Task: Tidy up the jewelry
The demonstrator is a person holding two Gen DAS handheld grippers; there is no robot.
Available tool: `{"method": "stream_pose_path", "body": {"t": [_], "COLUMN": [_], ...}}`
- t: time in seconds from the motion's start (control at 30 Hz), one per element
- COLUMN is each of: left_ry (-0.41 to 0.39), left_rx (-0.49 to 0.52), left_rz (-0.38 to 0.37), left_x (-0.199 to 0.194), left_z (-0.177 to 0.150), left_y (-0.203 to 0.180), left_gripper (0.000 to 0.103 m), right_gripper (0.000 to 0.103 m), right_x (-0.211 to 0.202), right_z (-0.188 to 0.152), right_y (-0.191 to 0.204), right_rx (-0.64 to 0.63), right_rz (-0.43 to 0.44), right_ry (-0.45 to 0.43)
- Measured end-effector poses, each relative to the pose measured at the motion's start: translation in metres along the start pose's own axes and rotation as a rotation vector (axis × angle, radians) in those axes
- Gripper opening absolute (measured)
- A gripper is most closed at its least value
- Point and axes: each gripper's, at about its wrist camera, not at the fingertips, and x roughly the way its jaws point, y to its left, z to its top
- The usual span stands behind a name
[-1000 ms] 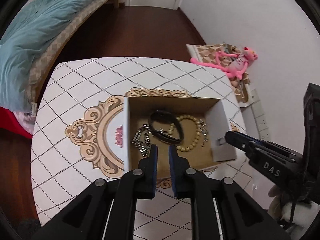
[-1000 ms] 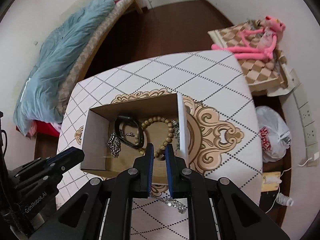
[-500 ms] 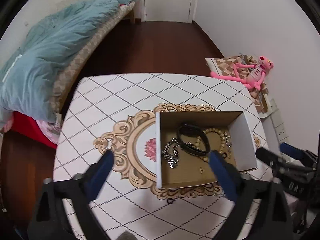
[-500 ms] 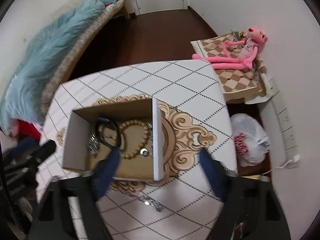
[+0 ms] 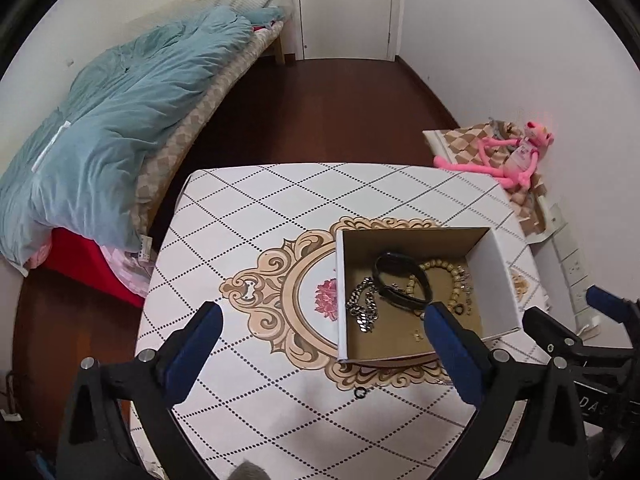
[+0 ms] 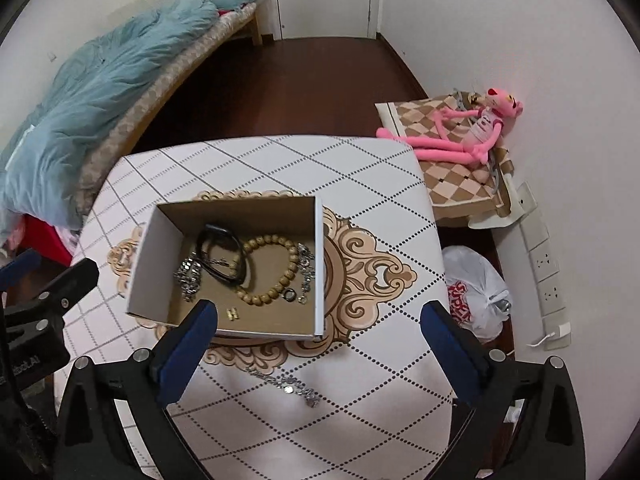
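Observation:
An open cardboard box (image 5: 496,260) (image 6: 318,248) stands on the patterned table. In it lie a black band (image 5: 400,284) (image 6: 220,254), a wooden bead bracelet (image 6: 272,268), a silver chain (image 5: 364,308) (image 6: 188,276) and small pieces. A silver chain (image 6: 286,384) lies on the table in front of the box. A small black ring (image 5: 360,392) lies there too. My left gripper (image 5: 324,344) is open and empty, above the table left of the box. My right gripper (image 6: 318,344) is open and empty, above the box's near right corner.
The table (image 5: 248,216) (image 6: 376,184) is small, with edges close on all sides. A bed with a blue quilt (image 5: 104,128) stands to the left. A pink plush toy (image 6: 468,128) on a checked cushion and a white plastic bag (image 6: 476,292) lie on the floor to the right.
Both grippers went from shut to wide open and pulled up and back from the box. More of the table and room shows now.

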Motion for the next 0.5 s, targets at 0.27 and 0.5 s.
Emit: {"method": "stream_pose_path", "body": {"t": [0.27,0.5], "left_ry": [0.047,0.185], "left_rx": [-0.052,-0.068], "left_rz": [0.090,0.123], "left_x": [0.012,0.050], "left_z": [-0.052,-0.110], "left_y": [0.026,0.033], "left_gripper": [0.103,0.103], "right_gripper": [0.102,0.081], "right_x": [0.019,0.073], "right_z": [-0.049,-0.102], "right_y": [0.002,-0.006], "right_rx": [0.018,0.080], "right_rz": [0.008,-0.035], "right_ry": [0.046,0.133]}}
